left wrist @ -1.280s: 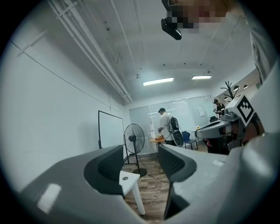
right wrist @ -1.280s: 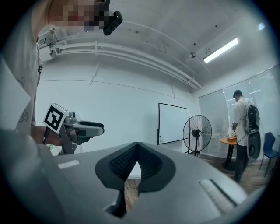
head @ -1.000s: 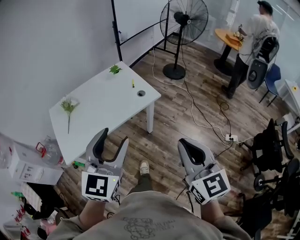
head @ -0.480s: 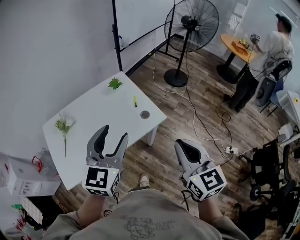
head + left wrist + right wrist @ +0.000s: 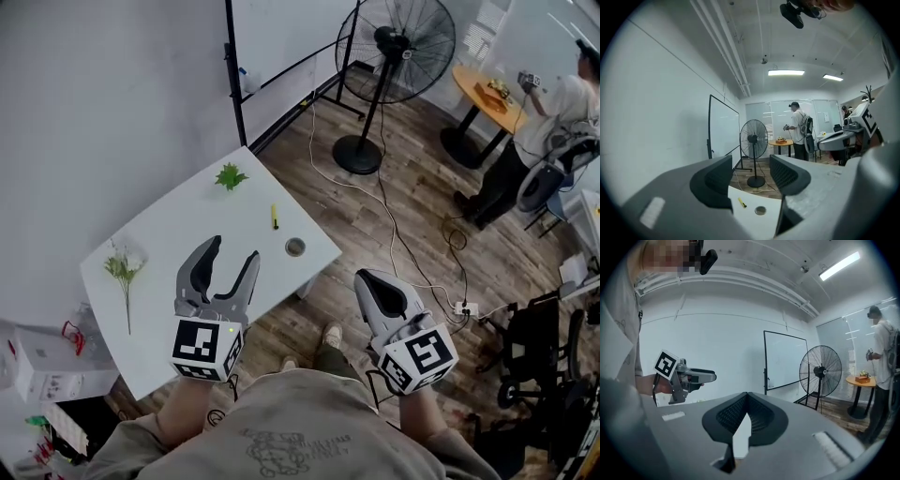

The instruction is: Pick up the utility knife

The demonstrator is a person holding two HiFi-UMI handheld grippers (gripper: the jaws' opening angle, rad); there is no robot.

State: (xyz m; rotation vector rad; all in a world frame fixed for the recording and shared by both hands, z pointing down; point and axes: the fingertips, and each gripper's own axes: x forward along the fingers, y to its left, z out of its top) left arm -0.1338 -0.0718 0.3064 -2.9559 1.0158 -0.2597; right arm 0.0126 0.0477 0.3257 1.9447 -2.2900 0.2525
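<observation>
We have stepped closer, so our left gripper [image 5: 232, 249], jaws apart and empty, now hangs over the white table [image 5: 178, 225]; our right gripper [image 5: 364, 277] stays pressed together on nothing; the yellow utility knife [image 5: 275, 217] lies untouched on the table just ahead, likely needing one more reach.

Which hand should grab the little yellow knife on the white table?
Left, probably. The left gripper is open and over the table's near edge, with the utility knife straight ahead between its fingers. The right gripper is shut, over the floor beside the table.
</observation>
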